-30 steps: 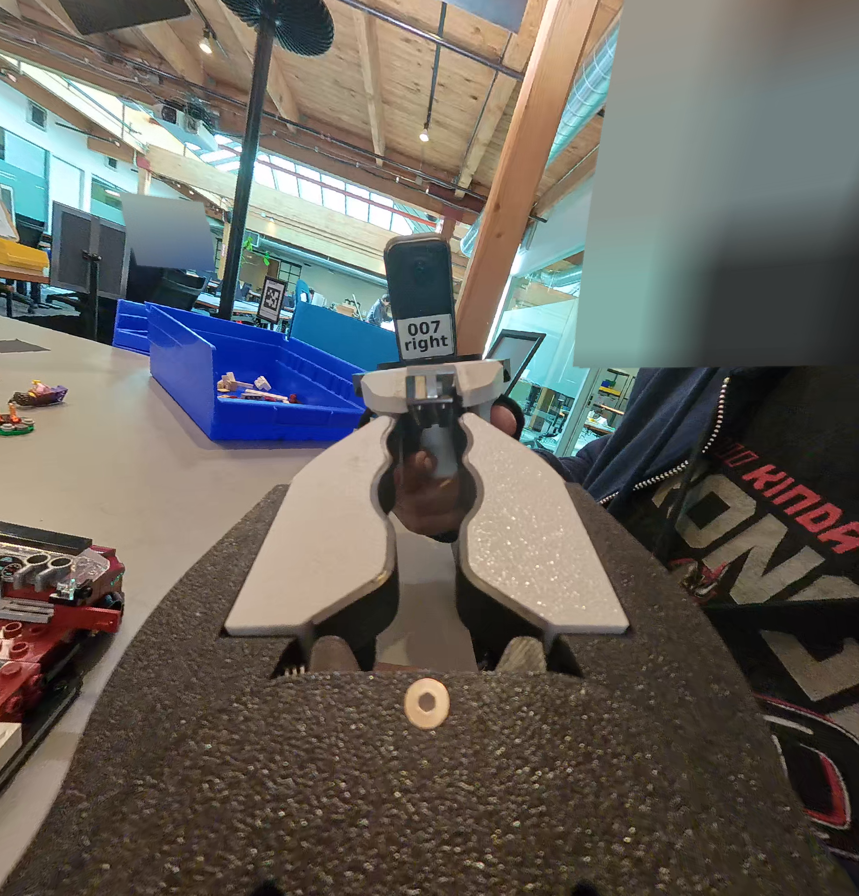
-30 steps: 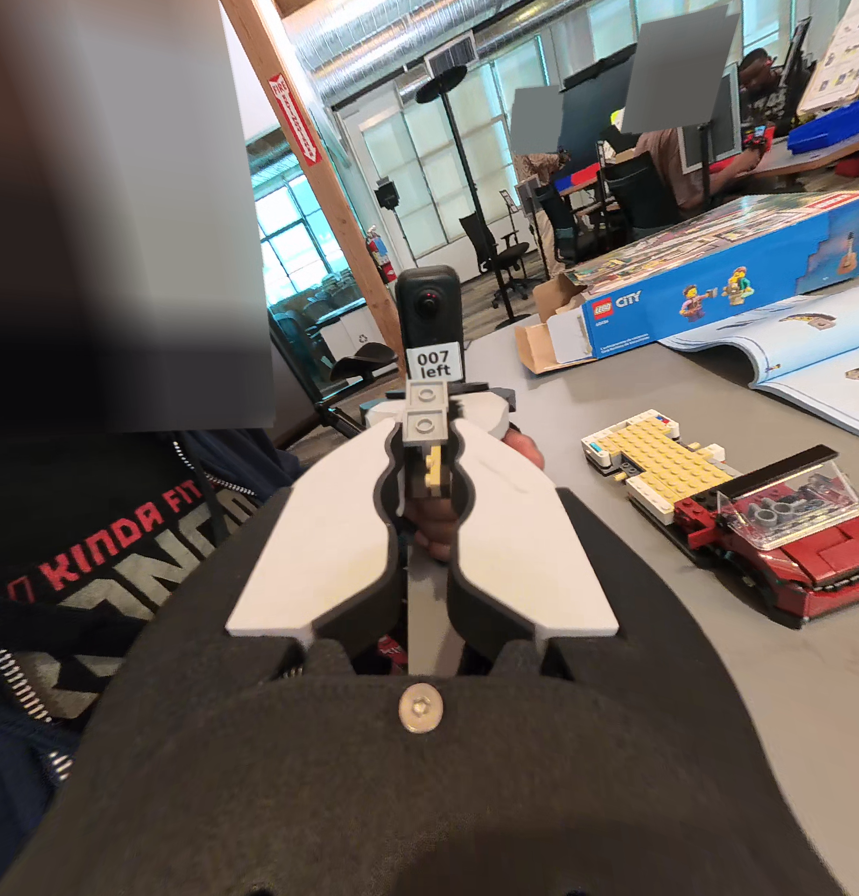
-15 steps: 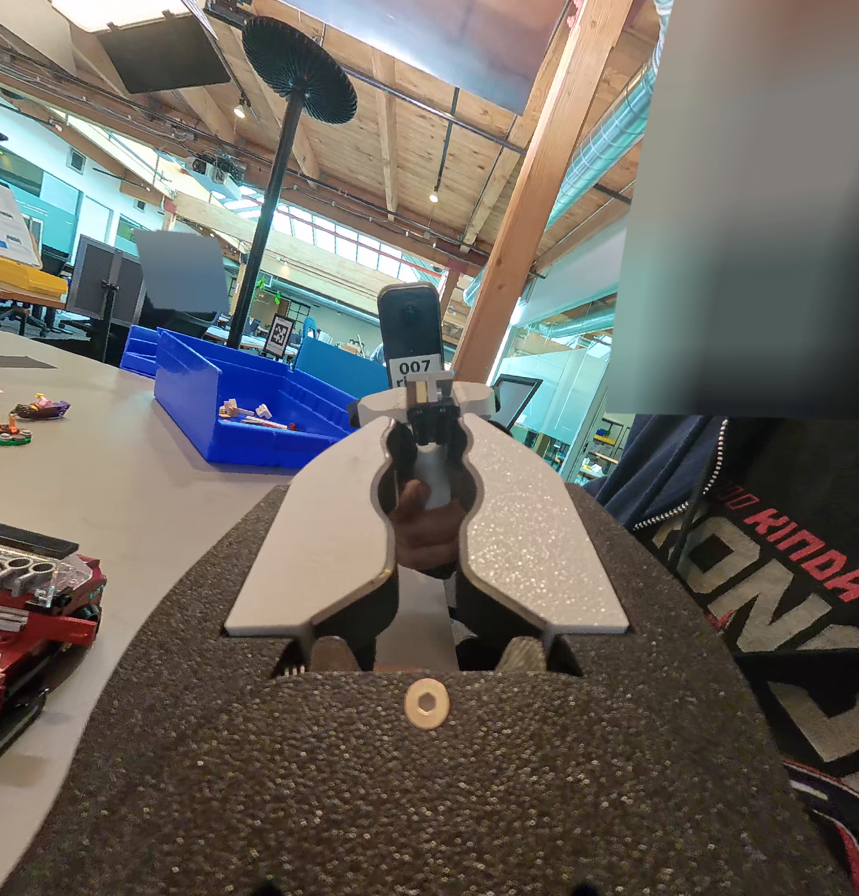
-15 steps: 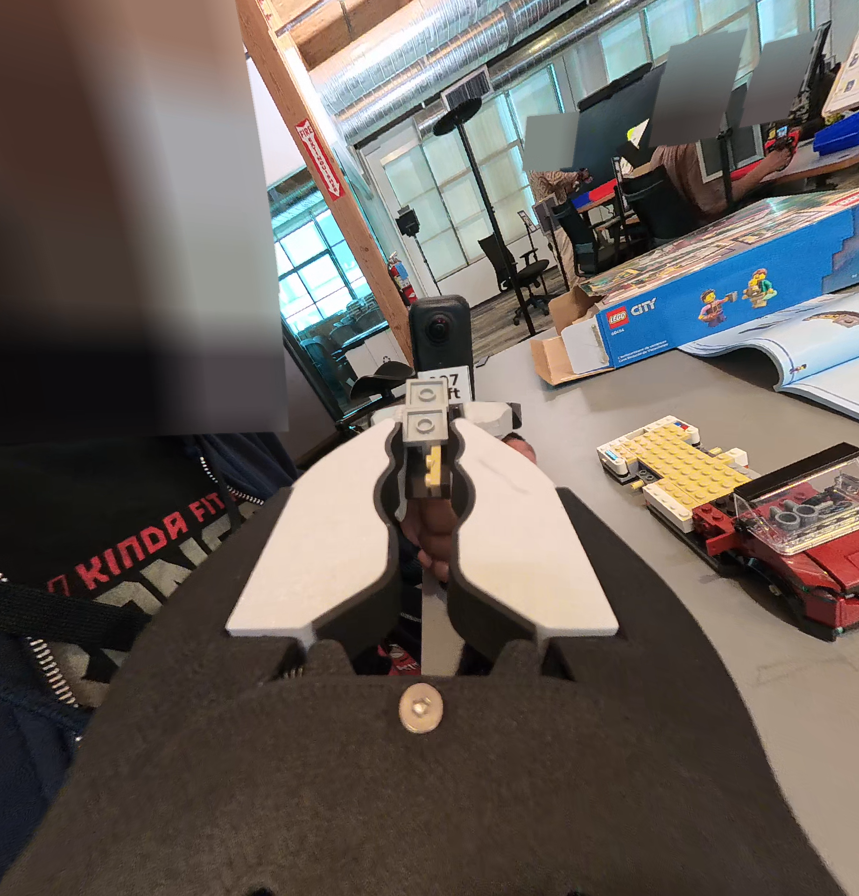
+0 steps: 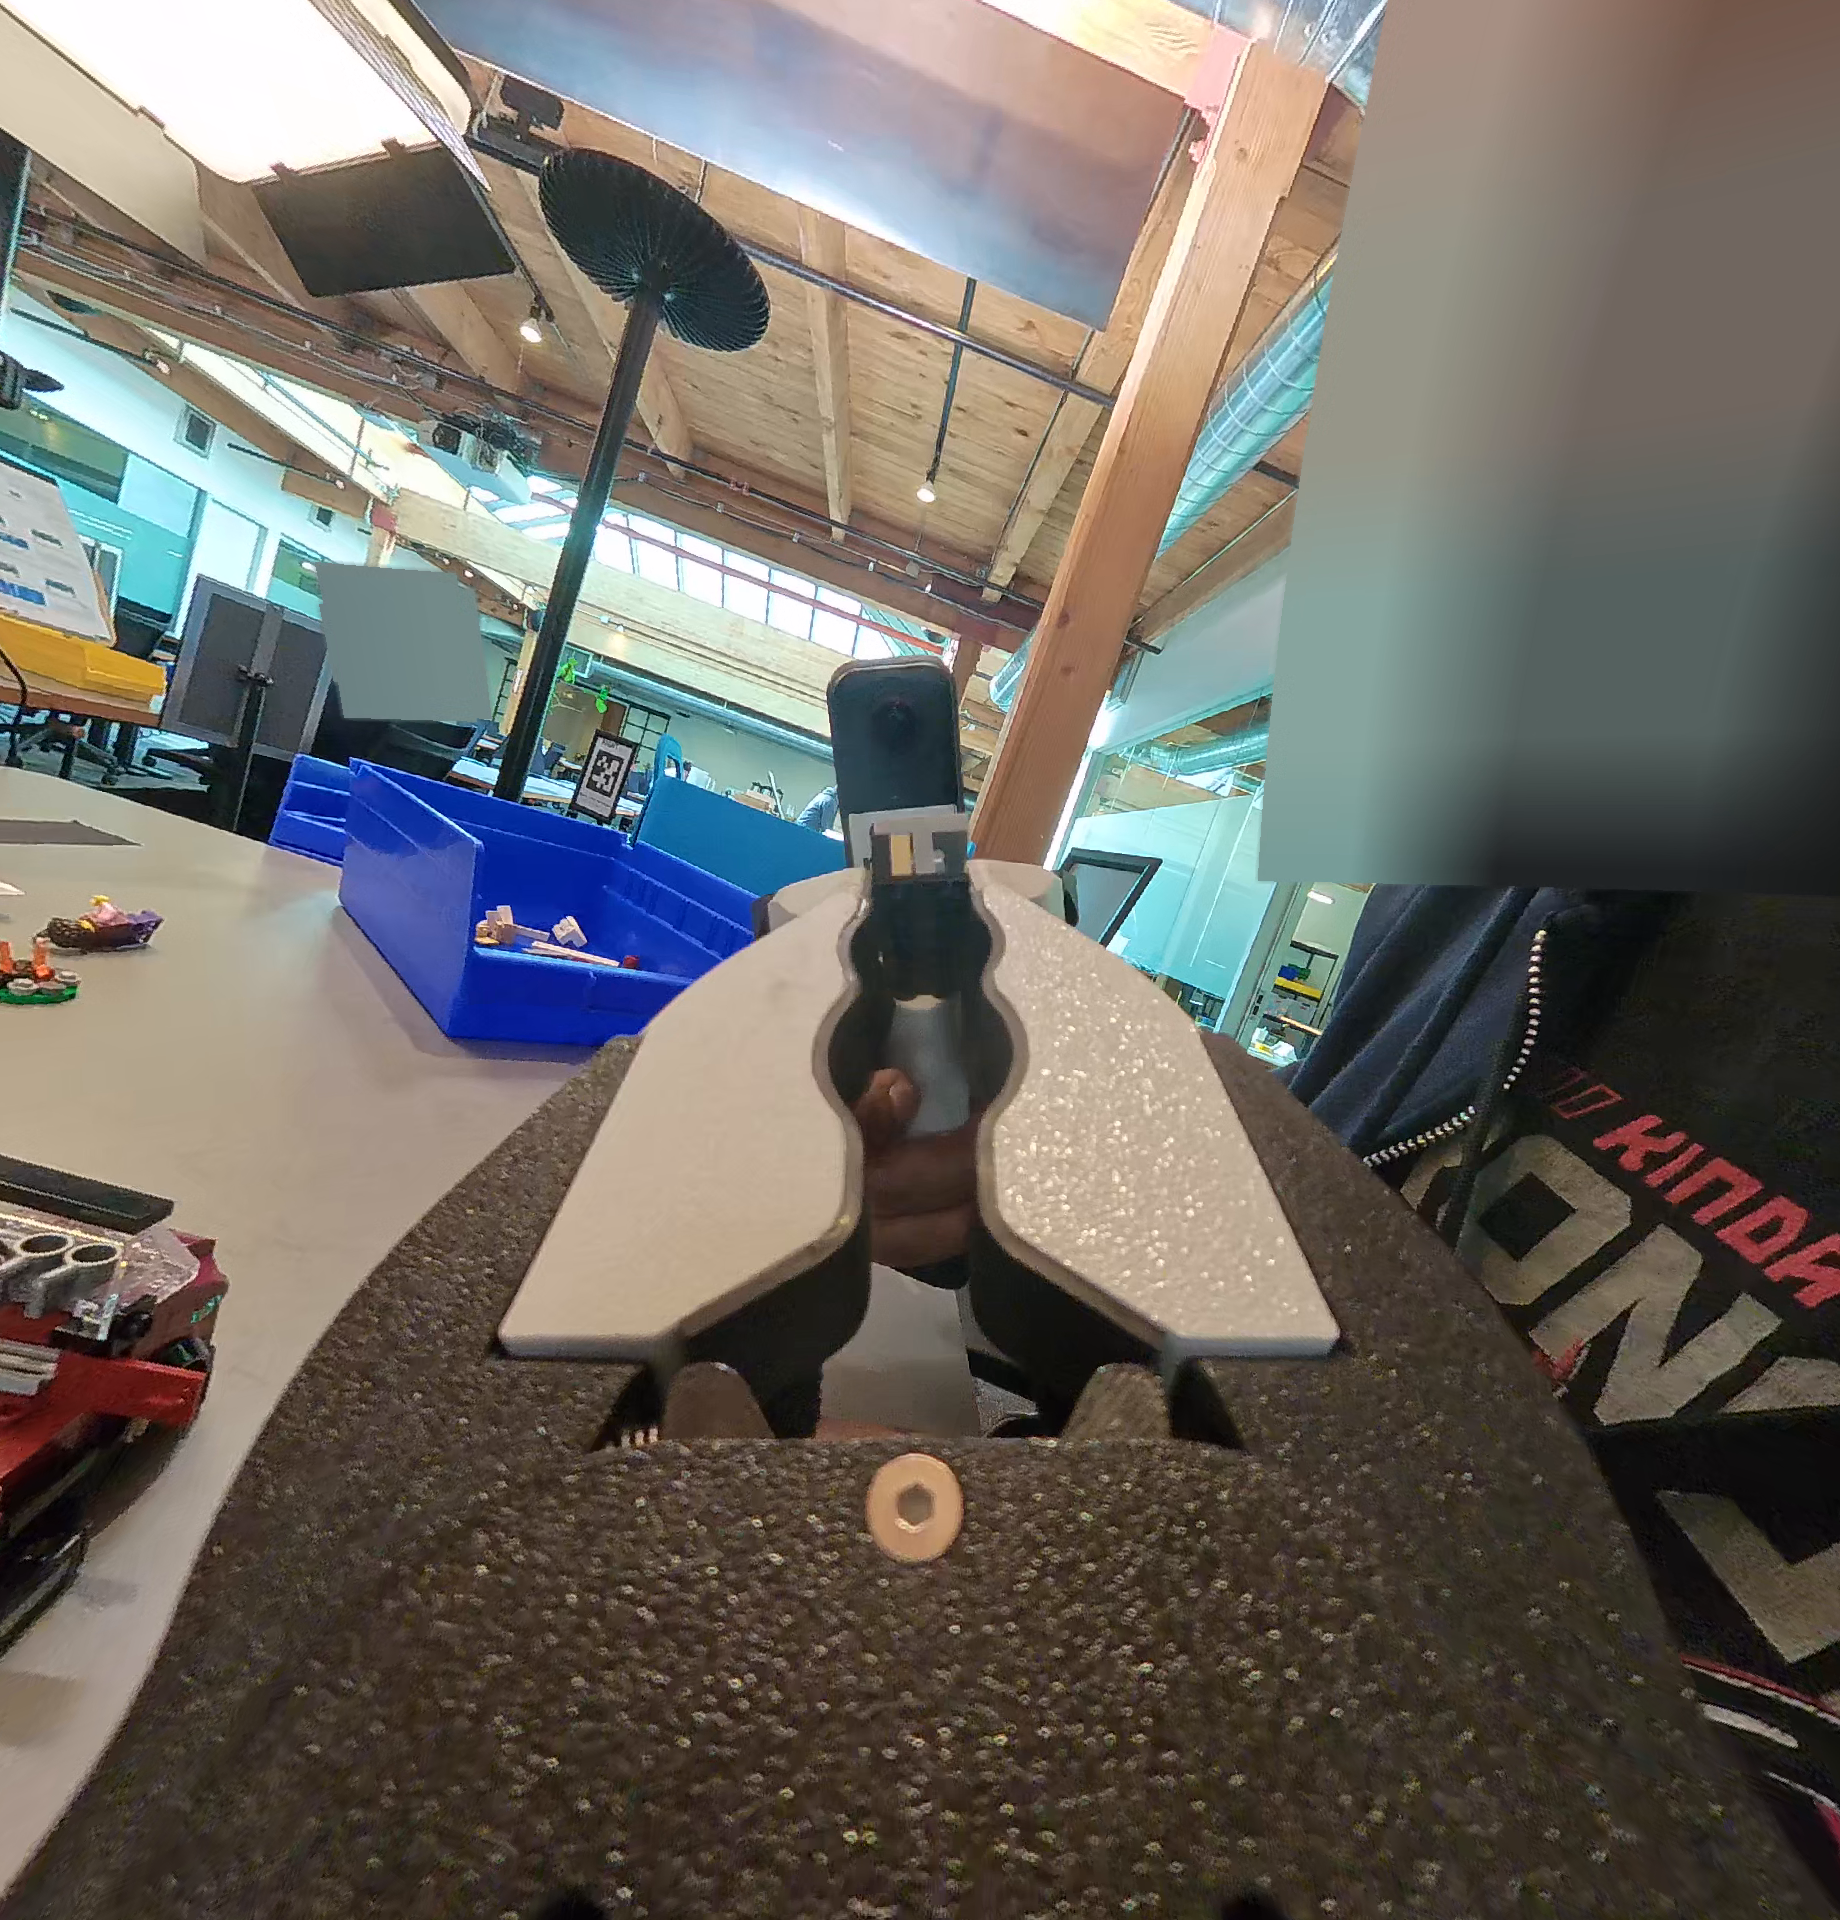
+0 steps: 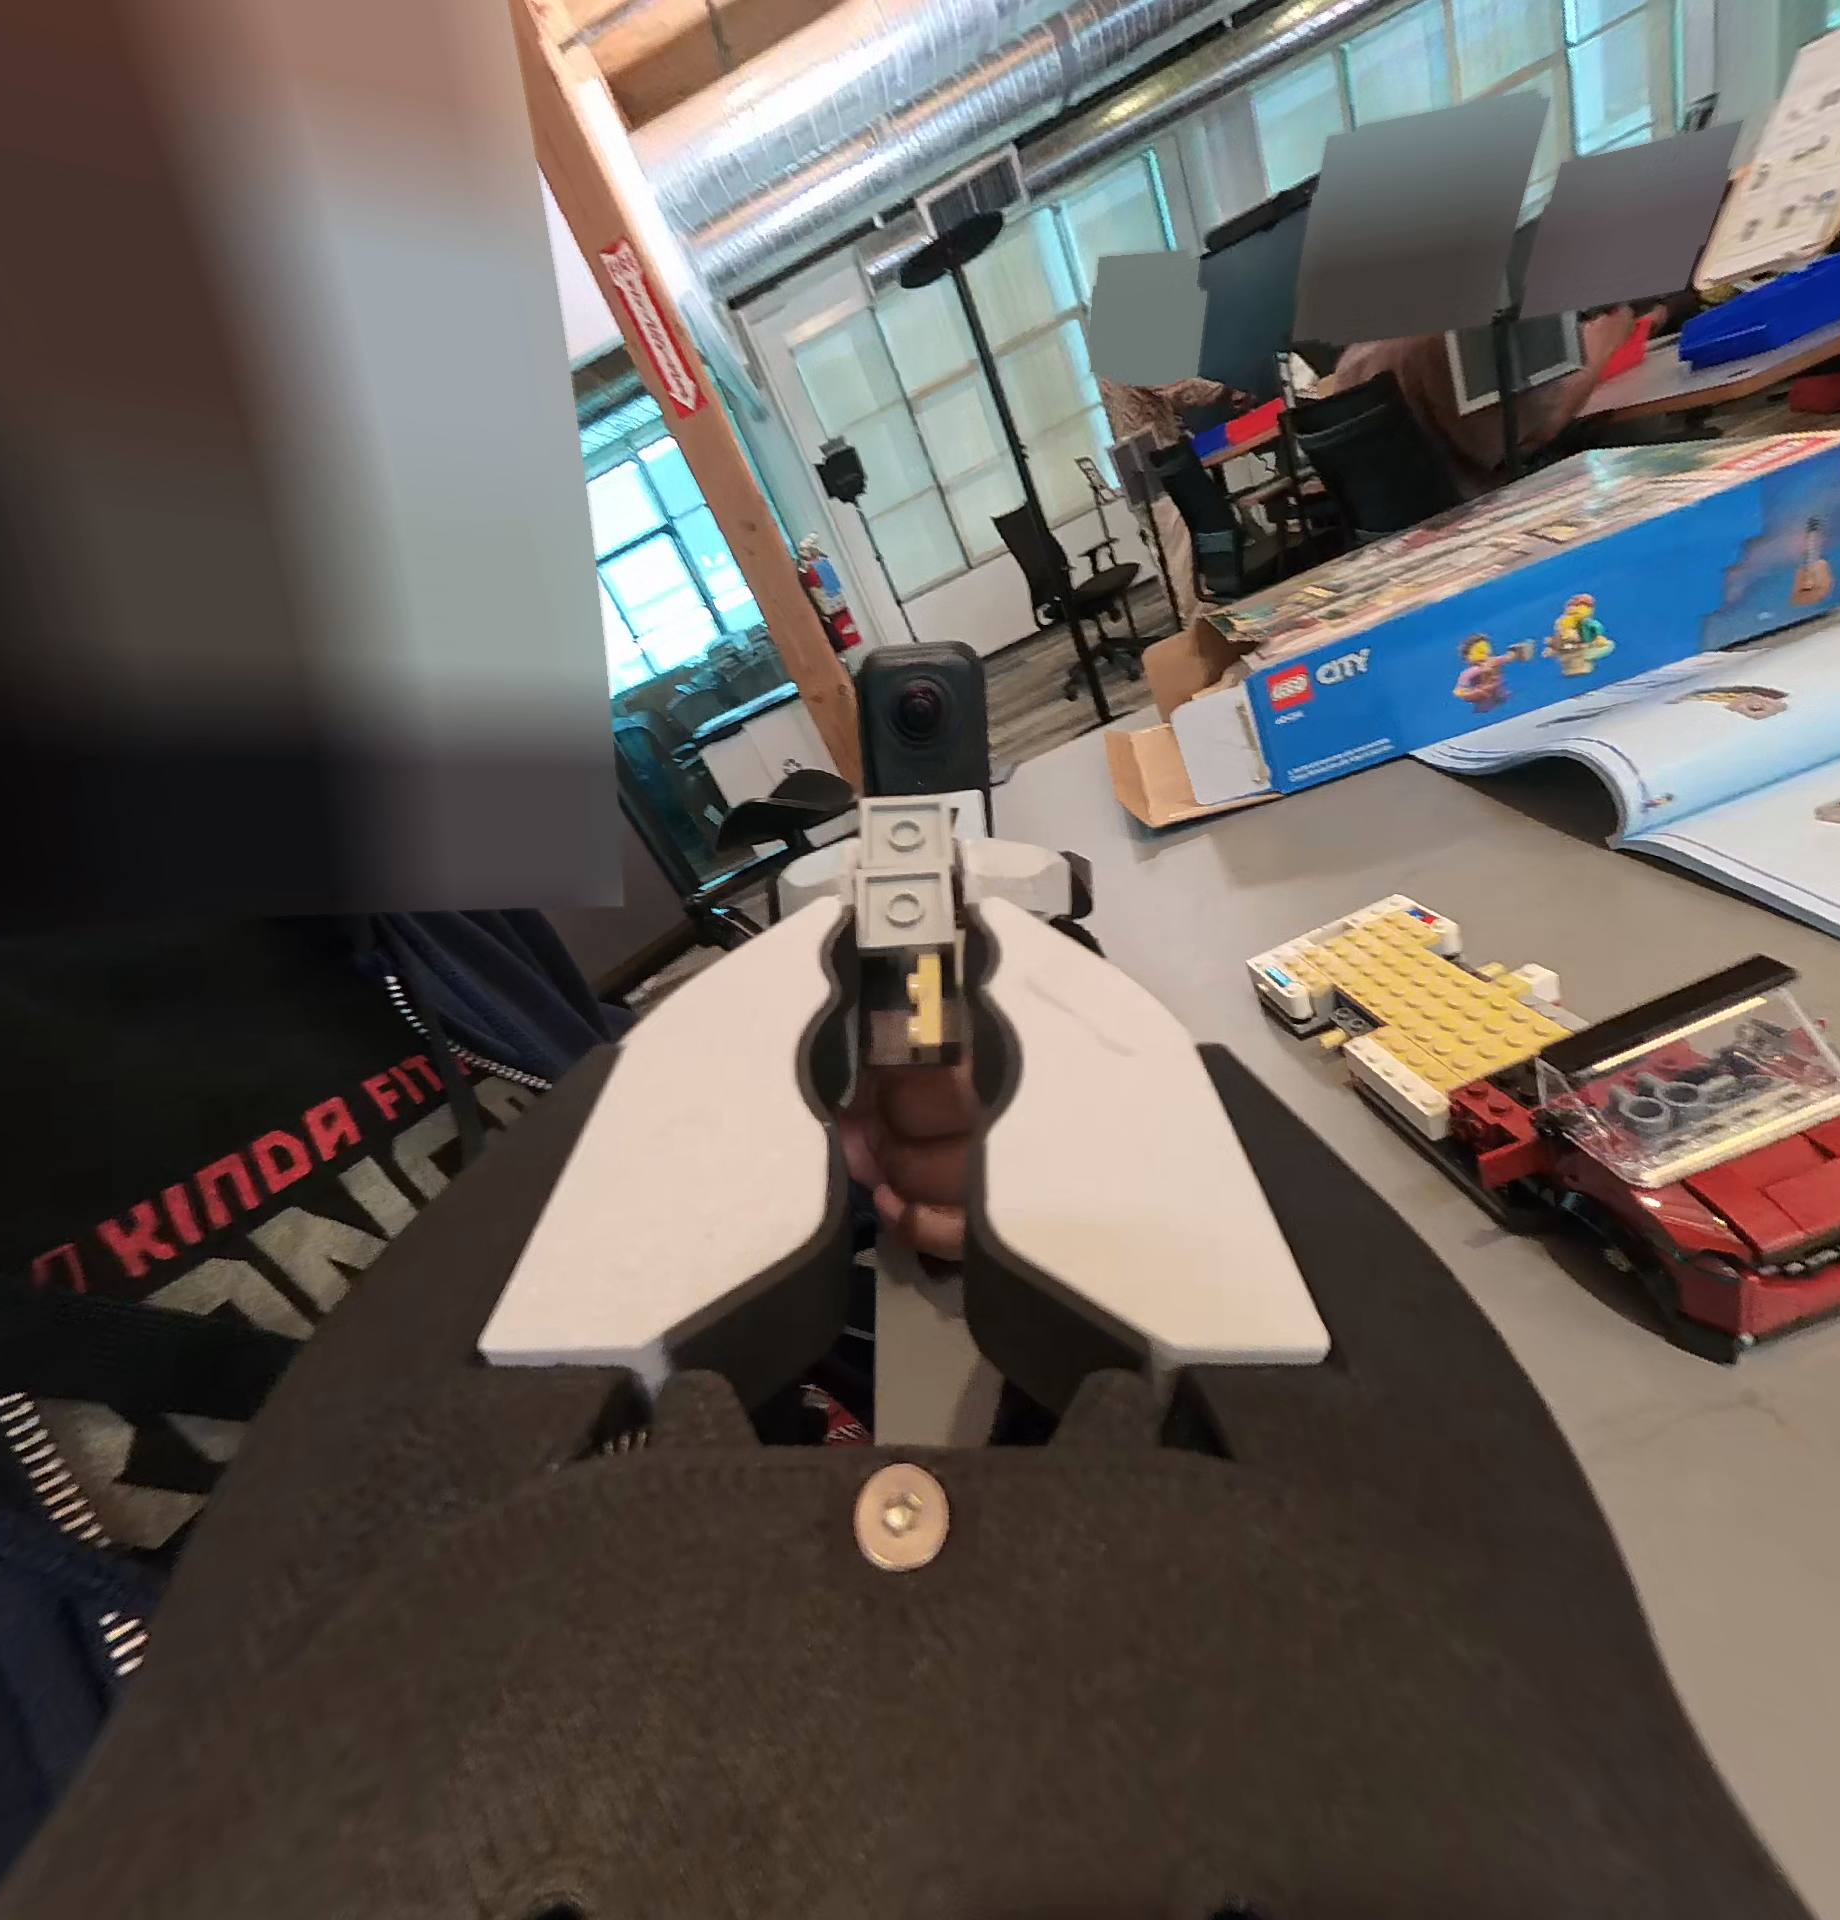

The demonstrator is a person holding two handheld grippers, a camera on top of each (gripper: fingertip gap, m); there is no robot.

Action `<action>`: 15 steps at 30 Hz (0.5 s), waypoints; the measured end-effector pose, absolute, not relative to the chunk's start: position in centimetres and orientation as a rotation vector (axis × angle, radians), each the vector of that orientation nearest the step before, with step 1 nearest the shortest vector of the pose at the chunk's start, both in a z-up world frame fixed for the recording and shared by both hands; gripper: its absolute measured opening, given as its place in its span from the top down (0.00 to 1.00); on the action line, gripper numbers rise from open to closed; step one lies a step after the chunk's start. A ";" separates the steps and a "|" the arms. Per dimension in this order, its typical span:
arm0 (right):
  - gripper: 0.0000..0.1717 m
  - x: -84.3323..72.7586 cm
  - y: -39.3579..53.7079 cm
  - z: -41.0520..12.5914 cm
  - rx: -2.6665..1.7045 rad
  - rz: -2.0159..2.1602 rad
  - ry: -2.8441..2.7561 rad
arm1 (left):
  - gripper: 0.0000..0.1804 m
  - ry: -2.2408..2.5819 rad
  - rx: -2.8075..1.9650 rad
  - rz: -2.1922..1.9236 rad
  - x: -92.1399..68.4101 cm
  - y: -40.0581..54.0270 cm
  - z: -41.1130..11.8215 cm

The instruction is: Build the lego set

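Left gripper (image 5: 917, 894) clamps a small brick piece (image 5: 914, 854) (grey, yellow) — blue bin (image 5: 542, 935) beyond.

blue bin (image 5: 542, 935) | red brick car (image 6: 1726, 1174) | blue box (image 6: 1560, 634) | open booklet (image 6: 1726, 790)

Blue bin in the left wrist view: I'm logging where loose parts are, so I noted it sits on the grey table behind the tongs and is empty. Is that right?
Not quite. The blue bin does sit on the grey table behind the tongs, but it is not empty: a few small pale pieces lie inside it. The left wrist view shows this.
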State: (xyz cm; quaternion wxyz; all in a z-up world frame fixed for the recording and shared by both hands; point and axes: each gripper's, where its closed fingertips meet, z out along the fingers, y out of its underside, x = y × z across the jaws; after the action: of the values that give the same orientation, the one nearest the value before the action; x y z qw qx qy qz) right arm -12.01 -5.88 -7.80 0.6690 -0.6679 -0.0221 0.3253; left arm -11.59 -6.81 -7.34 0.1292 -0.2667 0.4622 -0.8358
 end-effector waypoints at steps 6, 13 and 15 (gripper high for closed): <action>0.83 -11.8 -5.9 -8.4 -1.559 0.682 -0.063 | 0.91 1.329 -0.783 -2.406 -11.5 -6.4 -7.3; 0.82 -11.5 -6.4 -7.3 -1.657 0.476 -0.247 | 0.91 1.509 -0.742 -2.105 -11.2 -7.2 -8.9; 0.82 -11.9 -6.2 -7.8 -1.721 0.429 -0.334 | 0.91 1.564 -0.716 -2.032 -11.3 -7.7 -9.4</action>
State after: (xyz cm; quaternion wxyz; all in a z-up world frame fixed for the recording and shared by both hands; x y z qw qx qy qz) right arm -11.95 -6.19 -7.77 0.6197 -0.7484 -0.1451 0.1867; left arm -11.27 -7.72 -9.38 0.2373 -0.2612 0.5706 -0.7415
